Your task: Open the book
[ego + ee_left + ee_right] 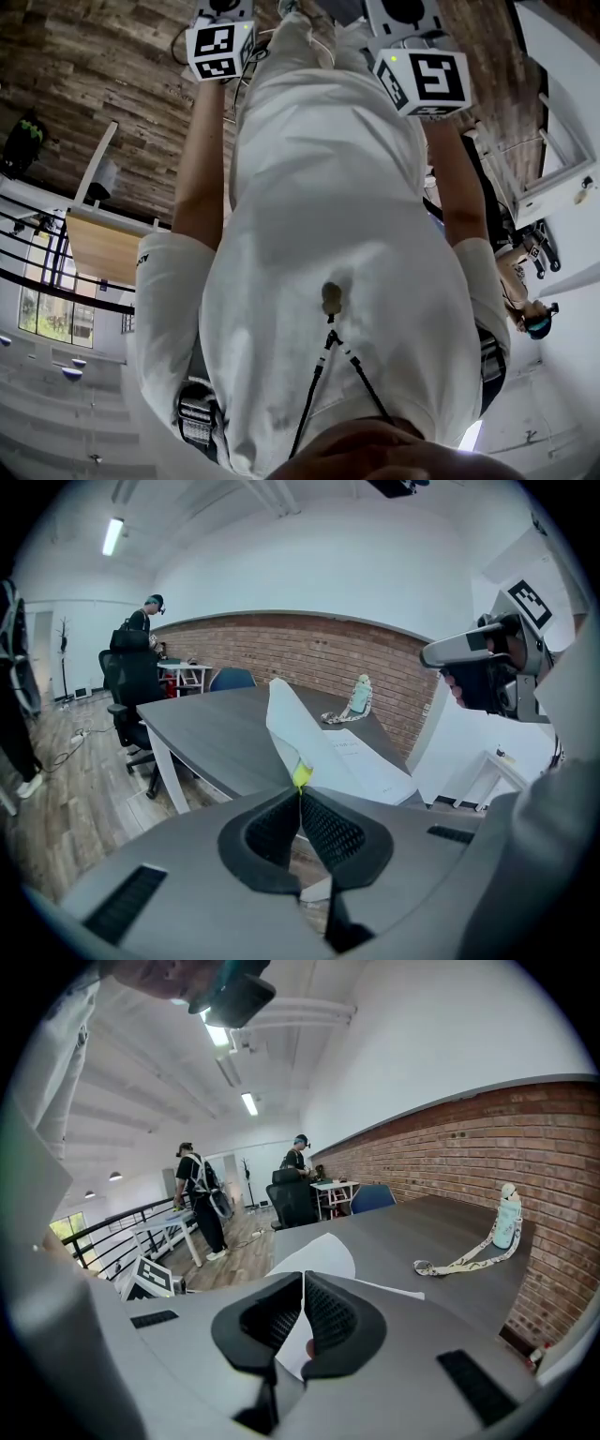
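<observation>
Surface: grey table, brick wall behind, wood floor | Around: bottle far right on the table, black chair far left; a white shirt fills my head view | Book lies on the table, near right | Left gripper clamped on its raised page at a yellow tab | Right gripper pinching a white sheet

Table: dark grey, broad top
Near edge: white book lay on it
Far end: pale bottle stood upright, its strap trailing across the top
</observation>
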Demonstrator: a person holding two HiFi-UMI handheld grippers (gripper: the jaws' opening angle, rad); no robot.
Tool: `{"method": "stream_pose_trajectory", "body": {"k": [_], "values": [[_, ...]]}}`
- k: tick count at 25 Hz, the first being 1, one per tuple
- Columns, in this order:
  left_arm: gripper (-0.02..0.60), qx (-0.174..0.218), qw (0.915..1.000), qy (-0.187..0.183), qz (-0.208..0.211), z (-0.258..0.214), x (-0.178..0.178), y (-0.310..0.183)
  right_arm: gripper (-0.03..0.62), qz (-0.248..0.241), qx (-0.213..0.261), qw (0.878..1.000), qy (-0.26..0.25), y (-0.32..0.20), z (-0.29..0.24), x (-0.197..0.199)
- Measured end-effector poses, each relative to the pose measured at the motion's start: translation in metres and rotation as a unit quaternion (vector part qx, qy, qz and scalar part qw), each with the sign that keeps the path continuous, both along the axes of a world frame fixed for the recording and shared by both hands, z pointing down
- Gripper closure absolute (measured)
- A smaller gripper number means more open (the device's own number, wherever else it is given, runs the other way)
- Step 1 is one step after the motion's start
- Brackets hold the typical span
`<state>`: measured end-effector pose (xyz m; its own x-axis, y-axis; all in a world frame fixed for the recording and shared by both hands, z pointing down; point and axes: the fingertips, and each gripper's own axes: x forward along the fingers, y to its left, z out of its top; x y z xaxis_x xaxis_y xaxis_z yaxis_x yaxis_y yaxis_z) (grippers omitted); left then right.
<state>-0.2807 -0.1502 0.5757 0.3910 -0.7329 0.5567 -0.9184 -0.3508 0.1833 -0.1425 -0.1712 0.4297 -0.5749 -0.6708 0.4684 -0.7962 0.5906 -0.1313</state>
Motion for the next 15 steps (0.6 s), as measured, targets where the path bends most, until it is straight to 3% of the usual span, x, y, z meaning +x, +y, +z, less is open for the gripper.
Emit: {"method": "stream_pose_trajectory", "body": {"k": [15], "values": [[0.555,-0.029,0.9989,0.008,-0.035,0.023,-0.019,0.006,0.557,0.001,-0.003,1.0,0.0,-0.002,0.006,-0.002]]}}
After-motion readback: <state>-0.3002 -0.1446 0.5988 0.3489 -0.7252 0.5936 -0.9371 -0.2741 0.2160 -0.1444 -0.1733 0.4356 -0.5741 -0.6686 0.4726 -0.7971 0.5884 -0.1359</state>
